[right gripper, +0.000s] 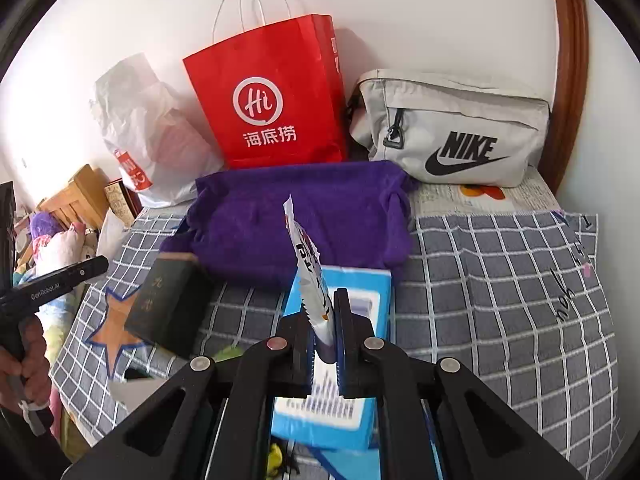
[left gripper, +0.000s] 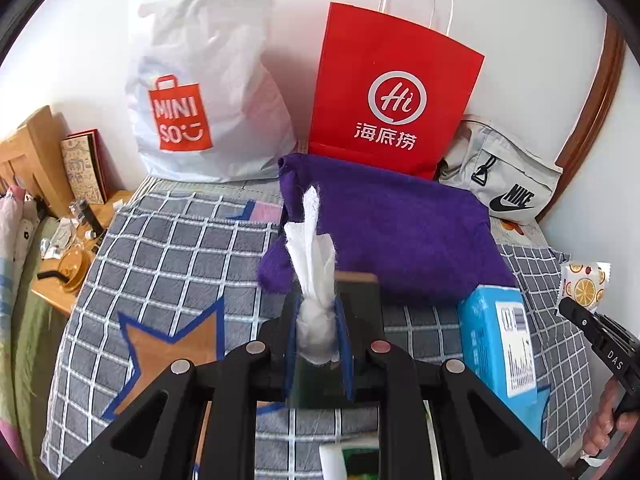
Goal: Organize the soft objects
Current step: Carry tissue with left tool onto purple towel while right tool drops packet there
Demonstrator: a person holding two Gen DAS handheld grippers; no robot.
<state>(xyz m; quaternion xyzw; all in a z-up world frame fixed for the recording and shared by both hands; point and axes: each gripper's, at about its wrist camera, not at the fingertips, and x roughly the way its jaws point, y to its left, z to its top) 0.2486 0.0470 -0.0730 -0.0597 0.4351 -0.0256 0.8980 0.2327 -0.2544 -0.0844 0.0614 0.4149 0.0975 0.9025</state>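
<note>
My left gripper [left gripper: 317, 320] is shut on a white tissue [left gripper: 314, 264] pulled up from a dark green tissue box [left gripper: 352, 344] beneath it. My right gripper [right gripper: 322, 320] is shut on a flat white snack packet [right gripper: 310, 280], held on edge above a blue tissue pack [right gripper: 340, 360]; the packet's orange-print face shows in the left wrist view [left gripper: 584, 284]. A purple cloth pouch [left gripper: 392, 228] lies on the checked blanket [left gripper: 180, 248] just beyond both grippers. The pouch also shows in the right wrist view [right gripper: 296, 216].
Against the wall stand a white Miniso plastic bag [left gripper: 200, 92], a red paper bag [left gripper: 392, 92] and a grey Nike pouch [right gripper: 456, 132]. A wooden bedside table [left gripper: 72, 264] with small items is at the left. Soft toys [right gripper: 60, 240] lie beside the bed.
</note>
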